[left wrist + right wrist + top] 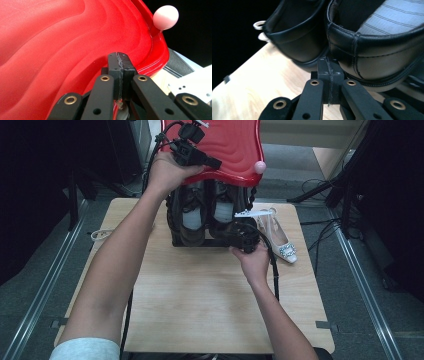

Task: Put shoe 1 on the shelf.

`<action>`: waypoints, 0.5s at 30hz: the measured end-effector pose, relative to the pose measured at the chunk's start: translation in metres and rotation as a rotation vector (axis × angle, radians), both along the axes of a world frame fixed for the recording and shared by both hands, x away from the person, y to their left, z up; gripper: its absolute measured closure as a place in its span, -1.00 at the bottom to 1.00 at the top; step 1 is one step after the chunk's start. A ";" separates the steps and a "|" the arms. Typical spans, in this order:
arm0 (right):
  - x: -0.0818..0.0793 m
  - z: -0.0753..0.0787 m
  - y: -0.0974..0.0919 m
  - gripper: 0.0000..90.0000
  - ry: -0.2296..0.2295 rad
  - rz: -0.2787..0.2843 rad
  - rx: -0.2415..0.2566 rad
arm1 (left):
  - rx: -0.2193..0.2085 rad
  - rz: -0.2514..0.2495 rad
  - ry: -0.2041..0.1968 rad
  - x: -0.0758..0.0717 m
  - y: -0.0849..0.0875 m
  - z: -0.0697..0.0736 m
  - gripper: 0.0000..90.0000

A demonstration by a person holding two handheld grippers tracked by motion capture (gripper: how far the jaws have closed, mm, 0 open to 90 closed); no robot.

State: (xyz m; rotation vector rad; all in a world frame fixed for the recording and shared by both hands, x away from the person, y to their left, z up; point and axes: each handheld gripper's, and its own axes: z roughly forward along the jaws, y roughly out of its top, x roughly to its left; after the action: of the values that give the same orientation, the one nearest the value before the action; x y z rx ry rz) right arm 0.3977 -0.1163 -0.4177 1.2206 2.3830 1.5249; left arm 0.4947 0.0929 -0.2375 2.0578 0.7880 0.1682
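Observation:
A red wavy tray top with a pink knob at its corner caps a black shoe rack at the far side of the table. My left gripper lies on this red top, jaws shut with nothing between them, near the pink knob. Two black leather shoes stand under the red top. My right gripper is shut and empty, its tips against the heels of the black shoes. A white slingback shoe with a jewelled buckle lies right of the rack.
The wooden table has bare room in front of the rack. White rings lie at its left edge, also seen past the shoes as white rings. Dark stands and cables surround the table on the floor.

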 end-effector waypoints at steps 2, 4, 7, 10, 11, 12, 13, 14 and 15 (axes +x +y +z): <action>0.003 0.001 -0.006 1.00 0.004 -0.022 0.012 | 0.004 -0.003 0.000 0.000 0.000 0.000 1.00; 0.006 0.001 -0.013 1.00 0.001 -0.044 0.016 | 0.003 -0.001 0.002 0.000 0.000 0.000 1.00; 0.010 0.002 -0.022 1.00 -0.008 -0.080 0.019 | 0.001 -0.002 0.004 0.001 0.000 0.000 1.00; 0.013 0.002 -0.029 1.00 -0.024 -0.121 0.024 | -0.001 -0.001 0.006 0.001 0.001 0.000 1.00; 0.014 0.002 -0.033 1.00 -0.029 -0.132 0.026 | -0.002 -0.001 0.007 0.001 0.001 0.000 1.00; 0.015 0.002 -0.035 1.00 -0.024 -0.126 0.037 | -0.001 -0.001 0.007 0.001 0.000 0.000 1.00; 0.016 0.001 -0.035 1.00 -0.023 -0.124 0.044 | -0.004 0.001 0.008 0.001 0.001 0.000 1.00; 0.015 0.002 -0.033 1.00 -0.039 -0.128 0.028 | -0.006 -0.001 0.010 0.002 0.001 0.000 1.00; 0.014 0.002 -0.030 1.00 -0.069 -0.137 -0.004 | -0.007 -0.001 0.012 0.002 0.001 0.000 1.00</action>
State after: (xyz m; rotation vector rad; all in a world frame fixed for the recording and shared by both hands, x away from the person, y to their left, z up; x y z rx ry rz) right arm 0.4115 -0.1467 -0.4154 1.2795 2.2091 1.4950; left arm 0.4967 0.0942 -0.2378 2.0545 0.7937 0.1520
